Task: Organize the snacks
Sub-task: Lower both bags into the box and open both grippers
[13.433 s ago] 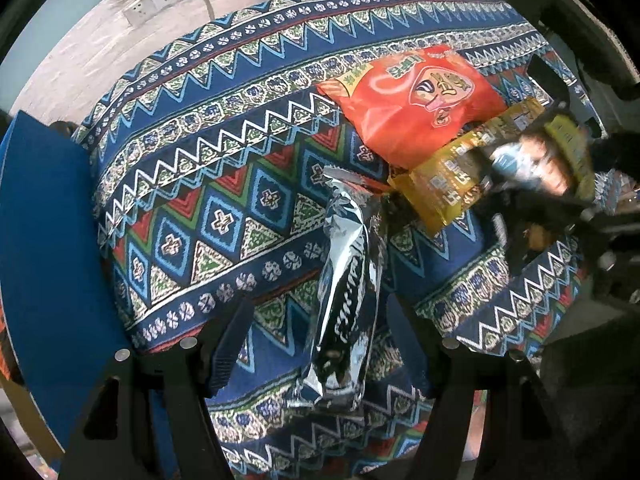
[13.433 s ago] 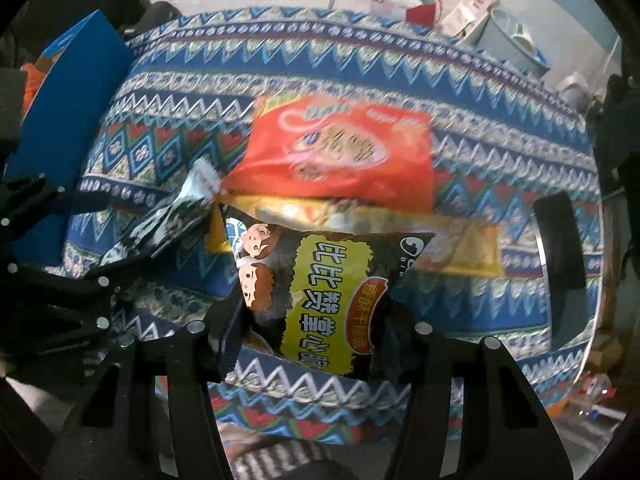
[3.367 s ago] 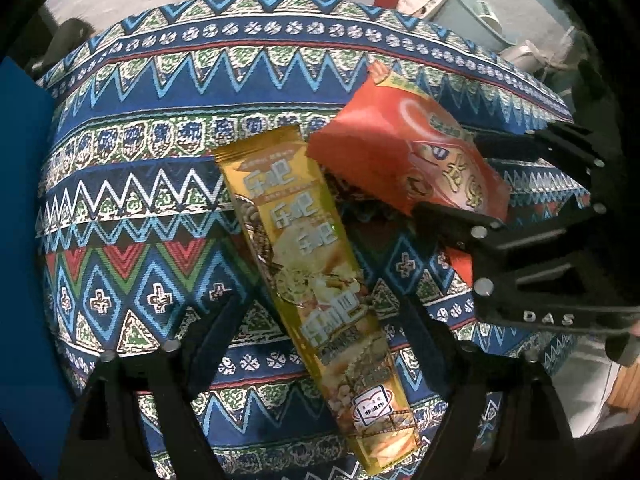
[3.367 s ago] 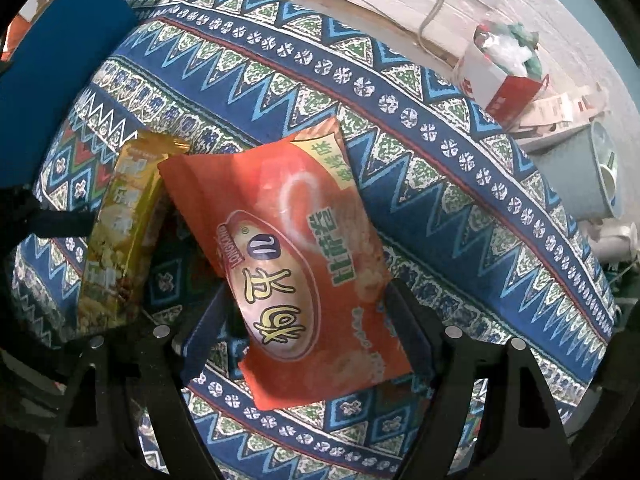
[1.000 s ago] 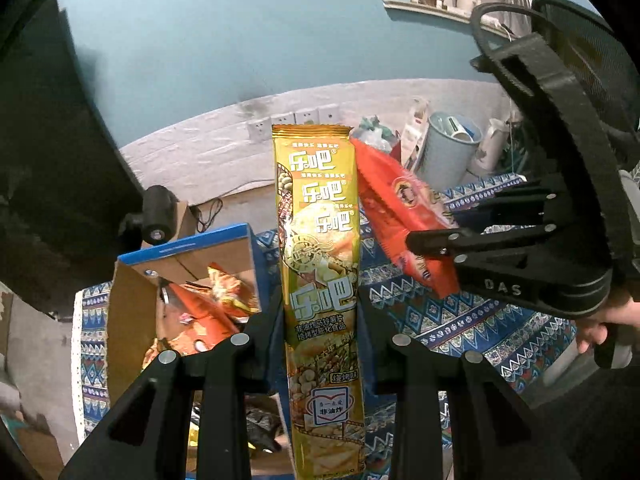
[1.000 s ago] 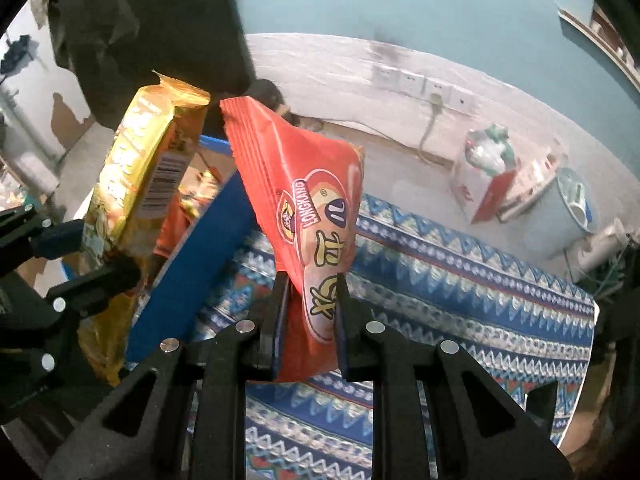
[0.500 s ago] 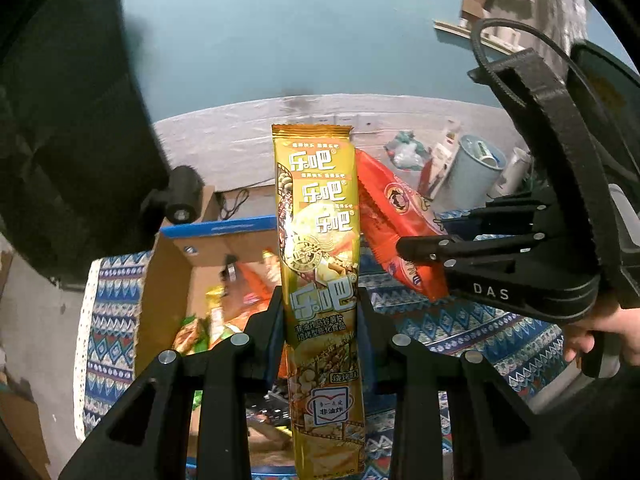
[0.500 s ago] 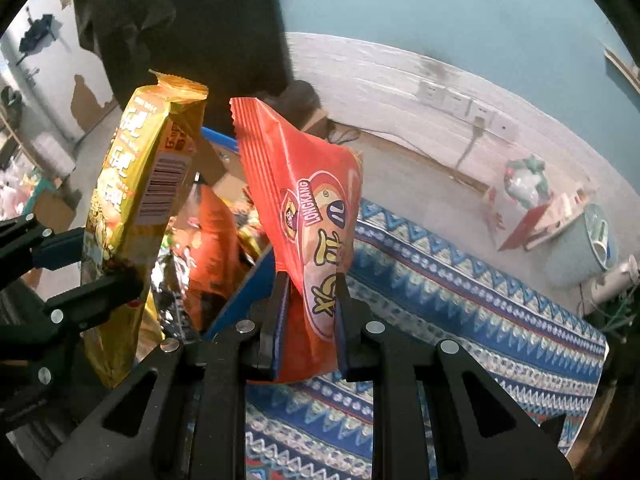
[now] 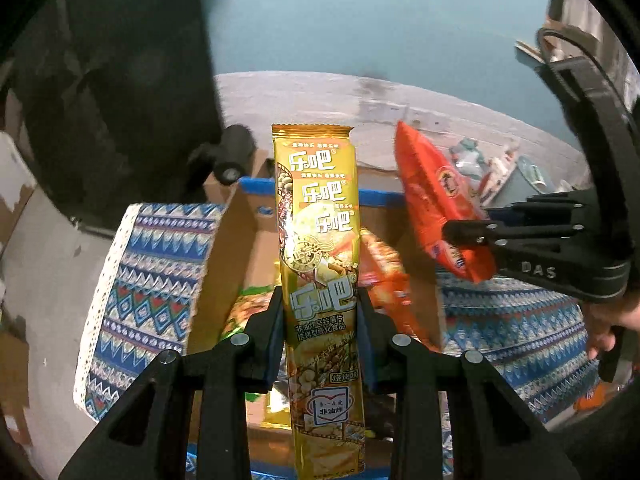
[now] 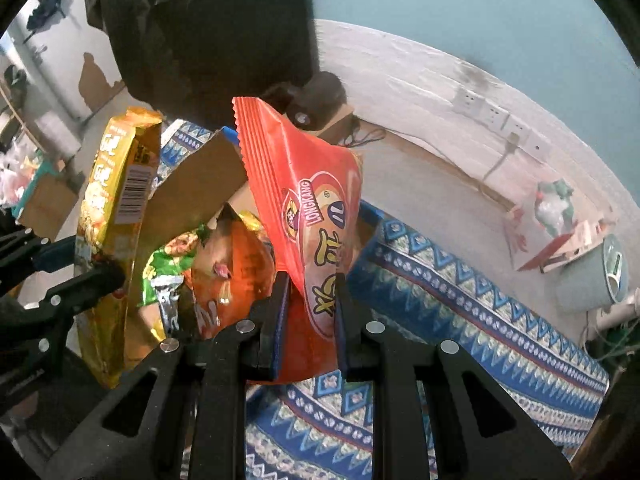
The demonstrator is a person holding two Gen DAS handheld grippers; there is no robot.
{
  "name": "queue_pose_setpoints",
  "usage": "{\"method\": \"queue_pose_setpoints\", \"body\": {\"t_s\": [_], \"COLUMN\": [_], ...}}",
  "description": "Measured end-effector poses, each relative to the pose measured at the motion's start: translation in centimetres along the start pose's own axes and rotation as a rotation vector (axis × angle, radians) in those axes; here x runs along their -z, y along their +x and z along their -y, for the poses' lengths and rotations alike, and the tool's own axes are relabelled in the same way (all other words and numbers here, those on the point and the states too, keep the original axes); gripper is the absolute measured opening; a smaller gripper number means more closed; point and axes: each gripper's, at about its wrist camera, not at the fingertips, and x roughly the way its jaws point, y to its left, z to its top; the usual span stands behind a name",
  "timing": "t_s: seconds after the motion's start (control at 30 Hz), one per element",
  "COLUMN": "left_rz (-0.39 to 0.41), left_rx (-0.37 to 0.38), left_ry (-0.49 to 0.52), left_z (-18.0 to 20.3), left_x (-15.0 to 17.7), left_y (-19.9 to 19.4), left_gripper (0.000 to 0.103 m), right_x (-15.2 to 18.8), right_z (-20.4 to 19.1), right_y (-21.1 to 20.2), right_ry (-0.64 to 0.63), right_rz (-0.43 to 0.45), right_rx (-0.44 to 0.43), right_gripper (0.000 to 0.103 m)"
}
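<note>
Left tool (image 9: 320,312) clamped on long gold snack pack (image 9: 320,240), right tool (image 10: 310,300) on orange-red crisp bag (image 10: 312,200); both above open cardboard box (image 10: 200,184) holding snack bags (image 10: 224,264), patterned blue bench cloth (image 10: 460,320) beside.

Long gold foil snack packet (image 9: 320,264) with white lettering; glossy red-orange crisp bag (image 10: 316,216); blue zigzag-patterned woven tablecloth (image 10: 460,320); brown cardboard box (image 9: 236,264), blue-edged.

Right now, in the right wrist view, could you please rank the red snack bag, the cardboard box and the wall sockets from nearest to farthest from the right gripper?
1. Red snack bag: clamped in the right gripper.
2. Cardboard box: just beyond, upper left.
3. Wall sockets: far wall, upper right.
</note>
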Motion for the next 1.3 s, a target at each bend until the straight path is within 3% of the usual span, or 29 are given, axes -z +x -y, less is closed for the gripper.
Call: {"method": "queue_pose_setpoints", "body": {"t_s": [0.43, 0.5, 0.57, 0.7, 0.8, 1.3], "left_rz": [-0.057, -0.046, -0.04, -0.007, 0.013, 0.106], "left_rx": [-0.024, -0.038, -0.038, -0.04, -0.049, -0.08], "left_ry": [-0.082, -0.079, -0.074, -0.07, -0.064, 0.008], "left_z": [-3.2, -3.1, -3.1, -3.0, -3.0, -1.2], "left_x": [0.0, -0.1, -0.2, -0.2, -0.2, -0.1], "left_y": [2.3, 1.8, 1.4, 0.1, -0.7, -5.4], "left_gripper": [0.033, 0.034, 0.039, 0.061, 0.073, 0.087], "right_x": [-1.5, -1.6, -1.5, -1.5, -1.4, 2.4], "right_z": [-1.4, -1.7, -1.9, -1.9, -1.9, -1.8], "right_y": [2.4, 2.1, 1.6, 0.3, -0.9, -6.7], "right_ry": [-0.035, -0.048, -0.052, -0.036, -0.03, 0.028], "right_rz": [-0.012, -0.001, 0.018, 0.044, 0.065, 0.135], "right_rx": [-0.023, -0.013, -0.007, -0.011, -0.001, 0.024], "right_gripper": [0.021, 0.032, 0.04, 0.052, 0.055, 0.074]}}
